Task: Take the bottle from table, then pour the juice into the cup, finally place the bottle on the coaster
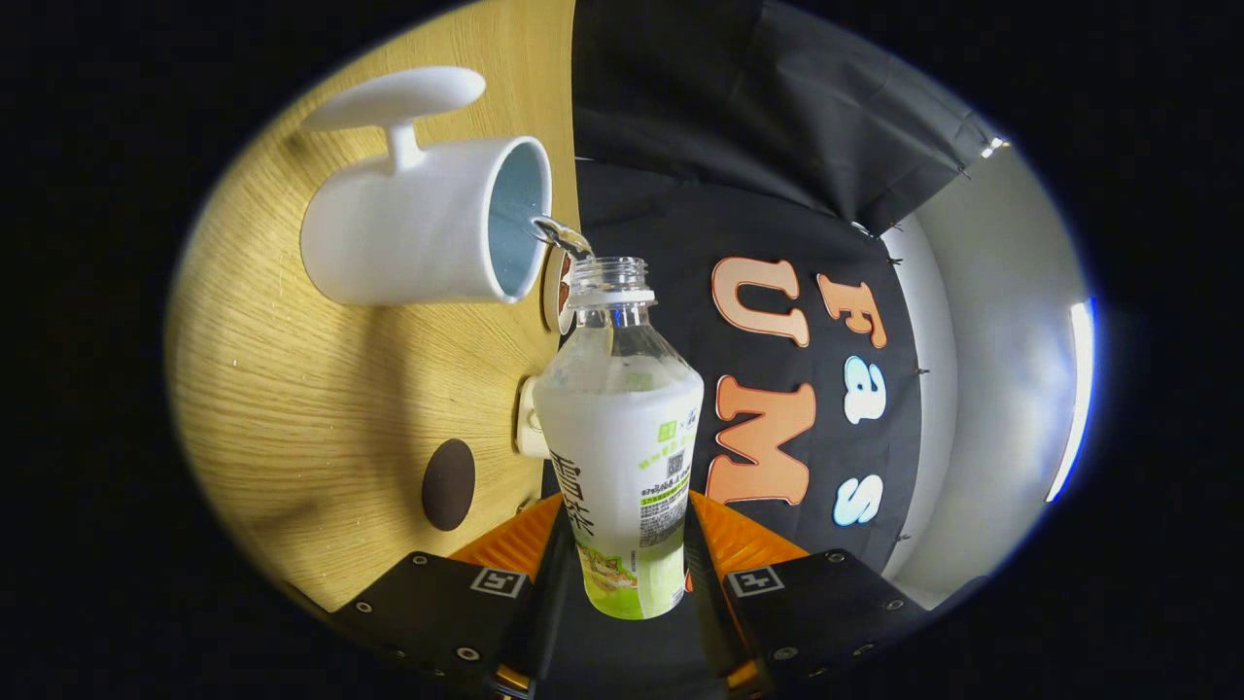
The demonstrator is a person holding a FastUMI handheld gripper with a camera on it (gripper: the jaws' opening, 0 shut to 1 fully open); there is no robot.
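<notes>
My gripper (pixel 622 544) is shut on a clear plastic bottle (pixel 622 428) with a white and green label, one finger on each side of its lower body. The view is rolled sideways, so the bottle lies tipped over. Its open neck (pixel 610 277) sits just at the rim of a white mug (pixel 418 228) with a pale blue inside. A thin stream of juice (pixel 559 233) runs from the neck into the mug. A dark round coaster (pixel 448 483) lies on the wooden table (pixel 321 389), beside the bottle's lower half and apart from the mug.
The mug's handle and a white flat-topped piece (pixel 394 97) stick out beyond it. A small white object (pixel 528 418) and a round patterned disc (pixel 556 292) sit at the table's edge behind the bottle. The booth's black cloth wall (pixel 758 194) stands past the table.
</notes>
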